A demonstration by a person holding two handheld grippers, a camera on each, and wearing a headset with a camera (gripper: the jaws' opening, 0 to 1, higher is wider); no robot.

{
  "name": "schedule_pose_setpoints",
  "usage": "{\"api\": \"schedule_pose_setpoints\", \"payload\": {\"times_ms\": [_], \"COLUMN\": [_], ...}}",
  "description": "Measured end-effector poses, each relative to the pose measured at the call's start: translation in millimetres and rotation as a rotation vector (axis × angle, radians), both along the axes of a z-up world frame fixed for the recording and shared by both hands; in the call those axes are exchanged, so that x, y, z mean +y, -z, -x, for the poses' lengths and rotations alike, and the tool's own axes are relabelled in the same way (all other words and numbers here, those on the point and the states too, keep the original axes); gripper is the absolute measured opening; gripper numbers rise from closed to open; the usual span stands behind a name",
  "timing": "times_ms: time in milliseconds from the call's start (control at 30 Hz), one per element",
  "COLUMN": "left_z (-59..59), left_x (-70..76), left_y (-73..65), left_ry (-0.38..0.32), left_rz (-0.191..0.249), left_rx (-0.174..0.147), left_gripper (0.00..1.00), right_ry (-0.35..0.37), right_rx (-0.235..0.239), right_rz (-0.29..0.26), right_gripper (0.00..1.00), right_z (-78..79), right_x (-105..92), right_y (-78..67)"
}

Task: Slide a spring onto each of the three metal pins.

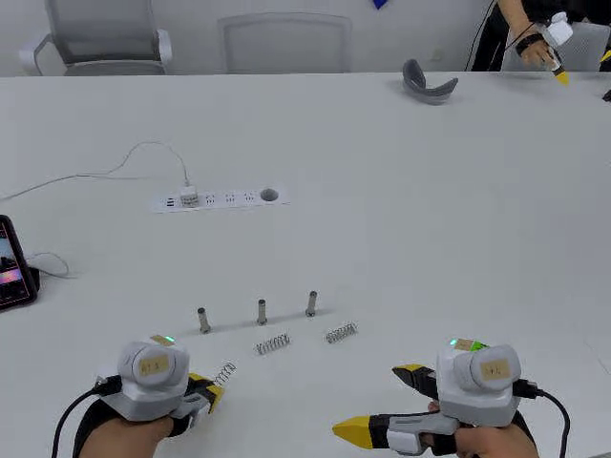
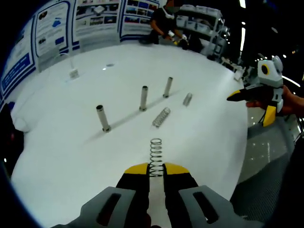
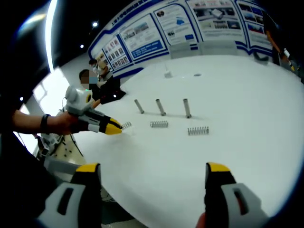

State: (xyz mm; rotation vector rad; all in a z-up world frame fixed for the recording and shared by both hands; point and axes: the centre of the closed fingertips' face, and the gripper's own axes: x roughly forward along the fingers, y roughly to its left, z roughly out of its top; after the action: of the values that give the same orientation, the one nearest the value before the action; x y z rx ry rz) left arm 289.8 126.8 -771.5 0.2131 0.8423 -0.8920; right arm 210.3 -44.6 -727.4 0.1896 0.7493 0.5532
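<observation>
white table (image 1: 430,219). right gripper (image 3: 152,173): jaws wide apart, empty. left gripper (image 2: 155,168): jaws closed on one end of a spring (image 2: 156,151), that end hidden between them. three pins (image 1: 261,311) upright in a row, bare. two loose springs (image 1: 273,343) lie just before them.

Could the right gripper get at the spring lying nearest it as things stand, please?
Probably yes: the right gripper is open, and only bare table lies between it and that spring.
</observation>
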Motion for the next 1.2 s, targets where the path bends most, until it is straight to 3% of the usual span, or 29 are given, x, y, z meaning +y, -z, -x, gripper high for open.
{"api": "schedule_pose_setpoints", "payload": {"times_ms": [233,433,900,1000,1200], "left_z": [15.6,25.6,46.7,53.3,68.4], "left_x": [-10.9,-26.2,-57.1,-64.4,-78.4], "left_y": [-16.3,-32.9,-59.9,-63.0,-65.1], "left_ry": [0.03,0.066,0.163,0.187,0.261], "left_rz": [0.037,0.071,0.11,0.117,0.112], "left_rx": [-0.006,-0.031,-0.067,-0.067,-0.074], "left_gripper": [0.1,0.1,0.1,0.1,0.1], "right_ry": [-0.011,-0.007,-0.004,0.005,-0.005], "right_rx": [0.002,-0.006,-0.023,-0.034,-0.043], "right_rz": [-0.007,-0.025,-0.165,-0.271,-0.325], "right_gripper": [0.92,0.91,0.81,0.74,0.57], "right_z": [2.2,1.4,-4.8,-7.9,-9.3], "right_x": [3.1,4.6,26.9,38.7,46.6], "right_y": [0.0,-2.8,-18.1,-29.9,-37.1]}}
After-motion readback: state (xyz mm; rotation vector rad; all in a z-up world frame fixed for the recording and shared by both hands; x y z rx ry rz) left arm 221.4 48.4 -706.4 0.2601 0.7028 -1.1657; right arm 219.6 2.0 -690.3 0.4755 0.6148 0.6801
